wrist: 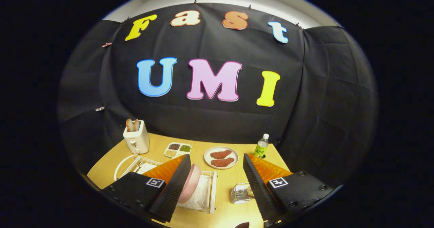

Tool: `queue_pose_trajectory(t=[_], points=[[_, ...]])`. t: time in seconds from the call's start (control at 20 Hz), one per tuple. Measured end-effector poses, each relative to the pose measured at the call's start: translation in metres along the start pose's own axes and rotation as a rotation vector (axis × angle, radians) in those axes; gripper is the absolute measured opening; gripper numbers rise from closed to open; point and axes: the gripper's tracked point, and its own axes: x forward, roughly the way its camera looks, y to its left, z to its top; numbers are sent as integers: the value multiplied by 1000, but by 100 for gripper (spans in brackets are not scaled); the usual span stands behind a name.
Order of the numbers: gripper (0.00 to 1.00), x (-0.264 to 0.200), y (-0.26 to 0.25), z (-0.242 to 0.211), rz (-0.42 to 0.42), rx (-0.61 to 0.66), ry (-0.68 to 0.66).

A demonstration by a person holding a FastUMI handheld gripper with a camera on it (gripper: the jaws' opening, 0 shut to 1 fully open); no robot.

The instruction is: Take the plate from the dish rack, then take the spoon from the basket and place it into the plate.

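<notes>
The tongs hang above the pale wooden tabletop with their two fingers spread wide apart and nothing between them, so no grasp has begun. The round pink plate stands on edge in the white wire dish rack, right against the inner face of the left finger as seen from the camera (whether it touches the finger cannot be told). By the look of it, the first step of the task is not yet done: the plate sits in its rack.

The small clear basket stands just beside the right finger, well apart from the rack, with a metal utensil in it that is probably the spoon, though it is too small to be sure. That second step is untouched too.

Beyond the fingers lie a white plate with two reddish-brown meat slices, a white four-part tray of grains, a white toaster with bread in it and a clear bottle with a green label.

Everything remains: closing on the plate, lifting it out, setting it down, then fetching the spoon.
</notes>
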Motion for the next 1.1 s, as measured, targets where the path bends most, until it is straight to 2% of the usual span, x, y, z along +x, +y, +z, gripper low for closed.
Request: queue_pose_trajectory(t=[0.2, 0.3, 0.4, 0.55, 0.6, 0.75, 0.9, 1.0, 1.1], points=[[94, 34, 37, -50, 82, 21, 218], [89, 53, 51, -80, 95, 37, 318], [81, 71, 54, -107, 62, 31, 409], [59, 92, 53, -134, -17, 18, 488], [55, 98, 55, -142, -36, 20, 514], [37, 115, 57, -158, -90, 42, 568], [28, 119, 42, -158, -185, 9, 565], [21, 120, 40, -154, -197, -25, 558], [22, 121, 39, -142, -205, -62, 533]])
